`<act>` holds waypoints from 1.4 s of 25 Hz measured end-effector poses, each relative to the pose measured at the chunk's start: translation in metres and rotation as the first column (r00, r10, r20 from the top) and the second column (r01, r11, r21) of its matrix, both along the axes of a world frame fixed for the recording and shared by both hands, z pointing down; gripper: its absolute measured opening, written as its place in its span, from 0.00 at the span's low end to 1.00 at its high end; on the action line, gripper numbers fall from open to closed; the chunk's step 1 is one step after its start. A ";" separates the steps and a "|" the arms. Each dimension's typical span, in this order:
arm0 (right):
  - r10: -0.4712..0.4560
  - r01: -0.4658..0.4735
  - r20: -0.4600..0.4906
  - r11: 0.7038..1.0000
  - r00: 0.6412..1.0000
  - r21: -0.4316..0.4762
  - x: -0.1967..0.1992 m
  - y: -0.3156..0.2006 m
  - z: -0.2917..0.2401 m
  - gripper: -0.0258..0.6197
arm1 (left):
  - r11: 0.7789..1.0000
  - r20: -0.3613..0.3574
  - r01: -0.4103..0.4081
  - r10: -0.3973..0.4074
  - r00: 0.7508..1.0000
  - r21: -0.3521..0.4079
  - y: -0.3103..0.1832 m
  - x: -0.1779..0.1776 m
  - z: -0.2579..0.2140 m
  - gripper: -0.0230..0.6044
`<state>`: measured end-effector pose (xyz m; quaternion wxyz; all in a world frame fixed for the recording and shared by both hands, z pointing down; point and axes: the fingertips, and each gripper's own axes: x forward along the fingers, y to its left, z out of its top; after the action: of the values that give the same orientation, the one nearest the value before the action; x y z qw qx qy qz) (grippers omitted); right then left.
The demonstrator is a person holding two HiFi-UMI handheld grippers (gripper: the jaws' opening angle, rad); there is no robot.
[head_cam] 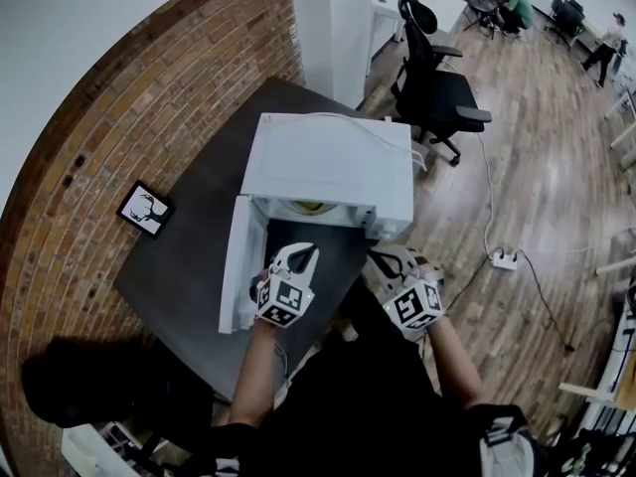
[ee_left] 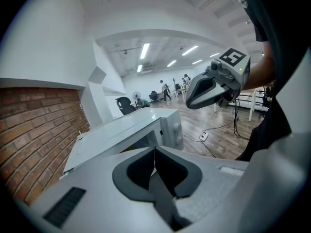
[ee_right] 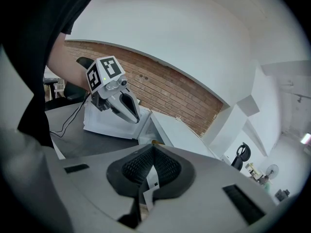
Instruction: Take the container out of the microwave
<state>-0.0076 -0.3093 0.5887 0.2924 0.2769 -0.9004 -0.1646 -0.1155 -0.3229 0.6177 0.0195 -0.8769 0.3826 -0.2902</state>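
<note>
One white microwave (head_cam: 328, 162) sits on the dark bench (head_cam: 189, 256). Its one door (head_cam: 241, 266) hangs wide open on the left side. Inside it, just under the top edge, a bit of one yellowish container (head_cam: 310, 207) shows. It is in the microwave and nothing touches it.

There are two tools. The left tool (head_cam: 304, 258) is held in front of the open microwave, near the door, and points into the opening. In the left gripper view its two jaws are pressed together at the tips and nothing is between them. The right tool (head_cam: 386, 258) is near the right front corner of the microwave. In the right gripper view its two jaws also meet at the tips and grip nothing. Each tool has one cube with square markers on it.

One small black picture frame (head_cam: 145, 209) lies on the left part of the bench, well apart from the microwave. On the far right, one black office chair (head_cam: 442, 92) stands on the wood floor. One white power strip (head_cam: 505, 259) lies on the floor to the right.
</note>
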 end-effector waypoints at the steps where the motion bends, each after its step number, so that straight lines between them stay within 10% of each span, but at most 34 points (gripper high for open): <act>1: -0.004 0.004 0.000 1.000 1.000 -0.004 0.000 -0.005 0.001 0.04 | 1.000 0.009 -0.001 0.001 1.000 -0.001 -0.006 0.001 0.004 0.04; 35: 0.049 -0.053 -0.050 0.994 0.998 -0.093 0.034 -0.051 0.035 0.04 | 0.985 0.282 -0.036 0.083 0.956 -0.167 -0.122 -0.004 0.156 0.18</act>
<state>0.0260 -0.3601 0.6234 0.3305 0.2816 -0.8926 -0.1210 -0.1199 -0.4450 0.7733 0.0133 -0.8353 0.3246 -0.4435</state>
